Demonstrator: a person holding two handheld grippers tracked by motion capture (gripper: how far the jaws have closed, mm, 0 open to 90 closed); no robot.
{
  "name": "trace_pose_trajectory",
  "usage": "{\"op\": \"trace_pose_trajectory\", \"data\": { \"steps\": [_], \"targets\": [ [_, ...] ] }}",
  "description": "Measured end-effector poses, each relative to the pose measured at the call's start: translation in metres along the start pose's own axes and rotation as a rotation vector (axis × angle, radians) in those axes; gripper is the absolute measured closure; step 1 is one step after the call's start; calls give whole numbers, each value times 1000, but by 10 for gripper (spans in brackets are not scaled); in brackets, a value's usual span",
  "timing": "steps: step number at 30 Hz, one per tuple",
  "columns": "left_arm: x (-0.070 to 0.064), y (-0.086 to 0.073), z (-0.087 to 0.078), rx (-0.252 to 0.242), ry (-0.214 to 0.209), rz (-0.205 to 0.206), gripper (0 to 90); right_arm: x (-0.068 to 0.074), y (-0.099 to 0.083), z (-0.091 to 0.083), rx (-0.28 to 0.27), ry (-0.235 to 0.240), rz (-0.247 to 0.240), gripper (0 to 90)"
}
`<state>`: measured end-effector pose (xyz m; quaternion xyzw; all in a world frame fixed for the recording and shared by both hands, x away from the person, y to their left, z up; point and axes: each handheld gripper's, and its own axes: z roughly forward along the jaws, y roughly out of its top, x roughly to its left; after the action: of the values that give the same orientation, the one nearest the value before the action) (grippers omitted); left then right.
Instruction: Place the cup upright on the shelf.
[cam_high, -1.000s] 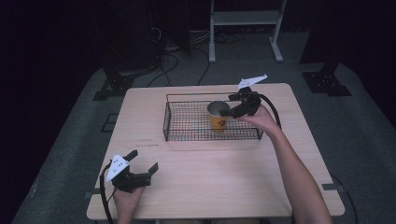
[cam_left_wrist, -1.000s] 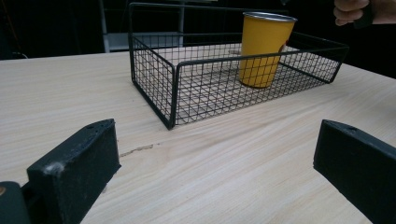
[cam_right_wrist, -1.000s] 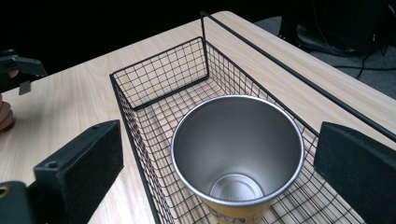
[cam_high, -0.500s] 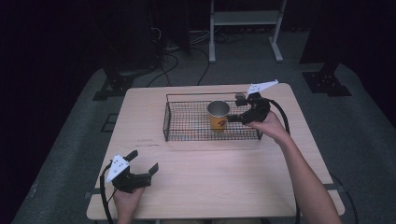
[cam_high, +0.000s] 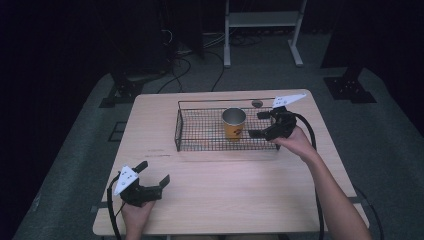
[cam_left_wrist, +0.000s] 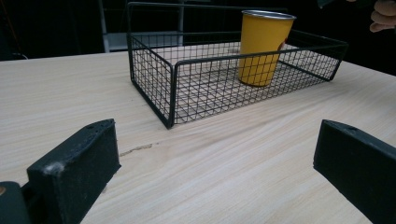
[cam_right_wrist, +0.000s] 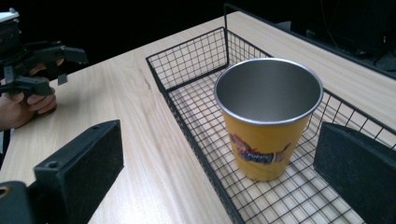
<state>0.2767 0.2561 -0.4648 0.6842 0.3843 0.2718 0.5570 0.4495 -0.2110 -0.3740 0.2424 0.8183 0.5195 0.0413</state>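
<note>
Backed off since a sec ago: right gripper (cam_high: 261, 124) now sits apart from the yellow cup (cam_high: 233, 123), jaws wide, holding nothing. High view: cup upright in wire basket (cam_high: 200, 145), right of centre; left gripper (cam_high: 153, 173) spread wide near table's (cam_high: 225, 185) near edge. Left gripper view adds basket's mesh side-on. Right gripper view adds cup's empty interior. To grip well, I'd square jaws across cup, clear of the basket rim.
</note>
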Motion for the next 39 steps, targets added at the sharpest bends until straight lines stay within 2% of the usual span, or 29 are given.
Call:
{"op": "trace_pose_trajectory", "data": {
  "steps": [11,24,39],
  "targets": [
    [0,0,0,-1,0,0,0,7,-12,-8,-1,17,8,9],
    [0,0,0,0,1,2,0,14,-31,-16,-1,11,9,9],
    [0,0,0,1,1,5,0,19,-49,-16,6,31,26,9]
  ]
}}
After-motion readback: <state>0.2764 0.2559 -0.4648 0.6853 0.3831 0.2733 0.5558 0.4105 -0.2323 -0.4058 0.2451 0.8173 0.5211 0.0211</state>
